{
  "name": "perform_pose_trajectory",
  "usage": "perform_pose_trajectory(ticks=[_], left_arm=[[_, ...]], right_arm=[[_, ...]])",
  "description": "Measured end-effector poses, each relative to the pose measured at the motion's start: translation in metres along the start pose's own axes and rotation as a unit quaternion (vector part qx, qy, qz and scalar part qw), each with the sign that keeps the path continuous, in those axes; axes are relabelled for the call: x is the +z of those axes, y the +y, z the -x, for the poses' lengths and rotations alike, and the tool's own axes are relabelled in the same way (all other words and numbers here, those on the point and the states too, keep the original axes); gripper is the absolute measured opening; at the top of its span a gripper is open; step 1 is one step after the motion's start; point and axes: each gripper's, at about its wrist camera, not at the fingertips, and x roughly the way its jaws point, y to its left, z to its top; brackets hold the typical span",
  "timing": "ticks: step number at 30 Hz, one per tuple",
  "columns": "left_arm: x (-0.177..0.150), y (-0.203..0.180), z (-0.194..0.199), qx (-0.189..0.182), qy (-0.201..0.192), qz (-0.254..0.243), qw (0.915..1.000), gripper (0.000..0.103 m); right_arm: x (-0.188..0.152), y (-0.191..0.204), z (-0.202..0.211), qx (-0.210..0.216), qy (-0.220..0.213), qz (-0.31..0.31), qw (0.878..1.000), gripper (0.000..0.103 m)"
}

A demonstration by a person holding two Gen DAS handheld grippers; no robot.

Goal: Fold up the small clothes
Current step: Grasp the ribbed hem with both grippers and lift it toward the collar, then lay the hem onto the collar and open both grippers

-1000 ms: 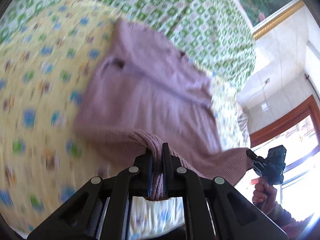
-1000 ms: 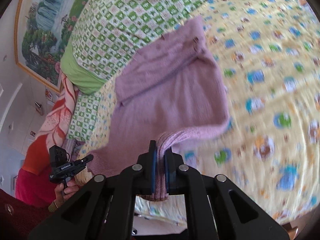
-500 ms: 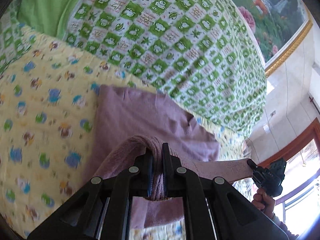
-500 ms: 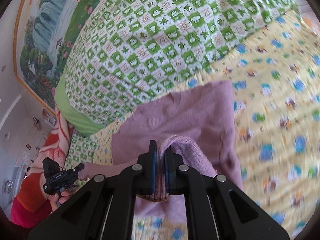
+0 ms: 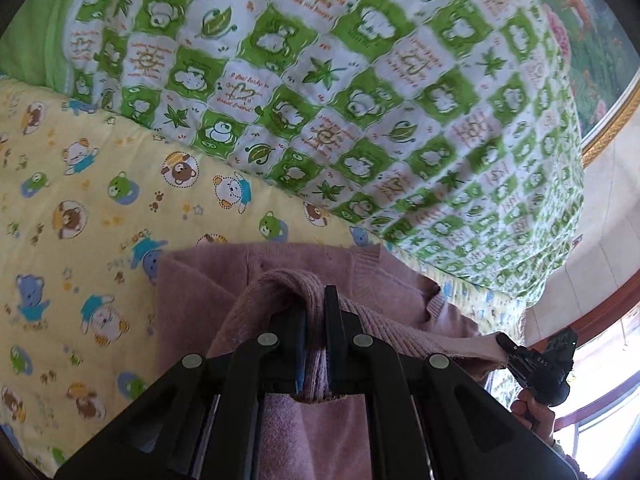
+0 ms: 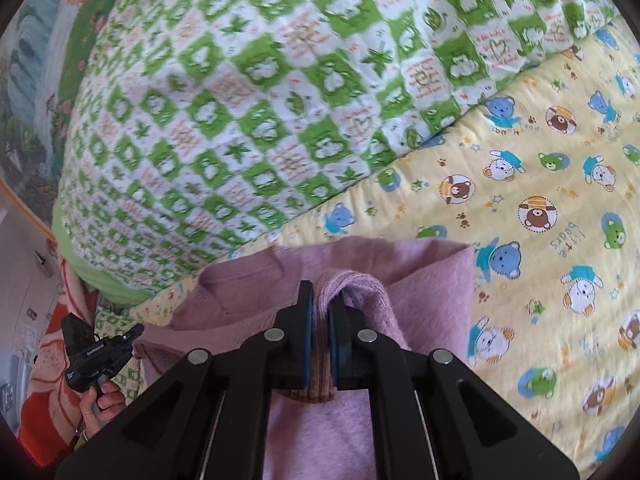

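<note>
- The sweater [image 5: 200, 304] [image 6: 432, 292], a mauve knit, lay on the sheet just below the quilt, its near edge lifted and doubled back over the rest.
- The left gripper [image 5: 316, 312] was clamped on a ribbed fold of the sweater; the knit bulged up between the closed jaws.
- The right gripper [image 6: 320, 312] was likewise clamped on a ribbed fold at the other side of the same edge.
- In the right wrist view, the left gripper [image 6: 134, 332] showed at lower left, held in a hand [image 6: 100, 400]; white lettering on its body was too small to read.
- In the left wrist view, the right gripper [image 5: 505, 342] showed at lower right, with small pale marks on its body, unclear.
- The sheet [image 5: 80, 220] [image 6: 560, 200] was yellow with cartoon bears; "little bears" was printed on it, seen upside down.
- The quilt [image 5: 360, 100] [image 6: 240, 100] was a green-and-white check with leaves and orange script, mostly blurred.
- A framed painting [image 5: 592, 32] hung behind the quilt.
</note>
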Motion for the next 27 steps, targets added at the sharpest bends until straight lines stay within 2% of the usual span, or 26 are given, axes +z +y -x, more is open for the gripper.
perform_pose_trajectory(ticks=[6, 12, 16, 18, 19, 20, 21, 23, 25, 27], left_arm=[[0.004, 0.021, -0.035, 0.015, 0.019, 0.013, 0.9996, 0.006], [0.007, 0.027, -0.047, 0.021, 0.025, 0.002, 0.9995, 0.007], [0.009, 0.024, -0.05, 0.029, 0.045, -0.005, 0.9985, 0.011], [0.011, 0.02, -0.041, 0.024, 0.044, -0.011, 0.9987, 0.017], [0.011, 0.018, -0.036, 0.025, 0.04, -0.015, 0.9988, 0.02], [0.011, 0.017, -0.031, 0.03, 0.038, -0.018, 0.9987, 0.031], [0.011, 0.014, -0.024, 0.036, 0.033, -0.024, 0.9985, 0.044], [0.01, 0.008, -0.008, 0.043, 0.017, -0.038, 0.9982, 0.05], [0.006, 0.002, 0.005, 0.048, 0.009, -0.048, 0.9977, 0.05], [0.001, -0.004, 0.016, 0.038, 0.005, -0.052, 0.9979, 0.051]], right_arm=[[0.004, -0.02, -0.027, -0.03, 0.02, -0.013, 0.999, 0.008], [0.008, -0.025, -0.038, -0.039, 0.022, -0.024, 0.999, 0.008], [0.011, -0.024, -0.041, -0.041, 0.022, -0.035, 0.998, 0.012], [0.012, -0.023, -0.039, -0.039, 0.019, -0.048, 0.998, 0.018], [0.013, -0.023, -0.035, -0.04, 0.01, -0.052, 0.998, 0.028], [0.012, -0.023, -0.03, -0.046, -0.001, -0.054, 0.997, 0.039], [0.013, -0.022, -0.023, -0.057, -0.013, -0.054, 0.997, 0.043], [0.013, -0.021, -0.015, -0.062, -0.025, -0.052, 0.996, 0.046], [0.012, -0.02, -0.006, -0.054, -0.029, -0.051, 0.997, 0.046], [0.009, -0.012, 0.004, -0.052, -0.034, -0.035, 0.997, 0.046]])
